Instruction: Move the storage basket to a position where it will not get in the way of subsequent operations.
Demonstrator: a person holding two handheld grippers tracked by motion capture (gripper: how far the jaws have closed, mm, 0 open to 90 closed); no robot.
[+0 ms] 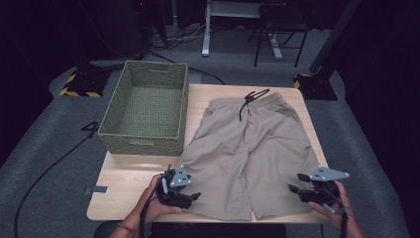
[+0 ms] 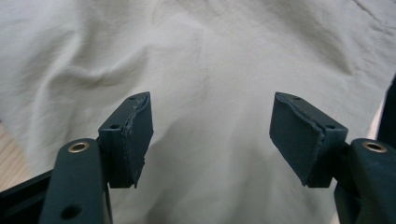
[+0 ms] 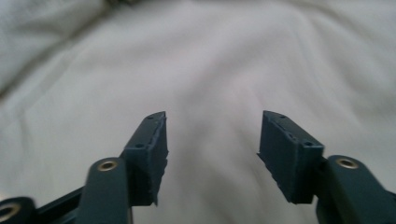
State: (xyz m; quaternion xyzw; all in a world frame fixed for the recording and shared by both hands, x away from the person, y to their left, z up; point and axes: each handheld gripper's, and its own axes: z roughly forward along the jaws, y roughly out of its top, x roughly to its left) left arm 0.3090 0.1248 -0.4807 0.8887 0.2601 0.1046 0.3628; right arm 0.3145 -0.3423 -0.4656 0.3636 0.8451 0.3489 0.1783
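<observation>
Shorts [image 1: 250,144] flat on table [image 1: 124,176], unfolded, beside basket [image 1: 148,106]; left gripper [image 1: 190,197] & right gripper [image 1: 293,188] at leg hems, jaws apart, holding nothing; judged: folding and binning all left.

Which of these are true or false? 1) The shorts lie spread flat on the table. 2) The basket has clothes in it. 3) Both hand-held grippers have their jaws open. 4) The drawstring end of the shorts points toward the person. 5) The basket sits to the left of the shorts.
1) True: the shorts lie flat on the table.
2) False: the basket is empty.
3) True: the left hand-held gripper and right hand-held gripper both gape, nothing pinched.
4) False: the drawstring lies at the far end.
5) True.
</observation>
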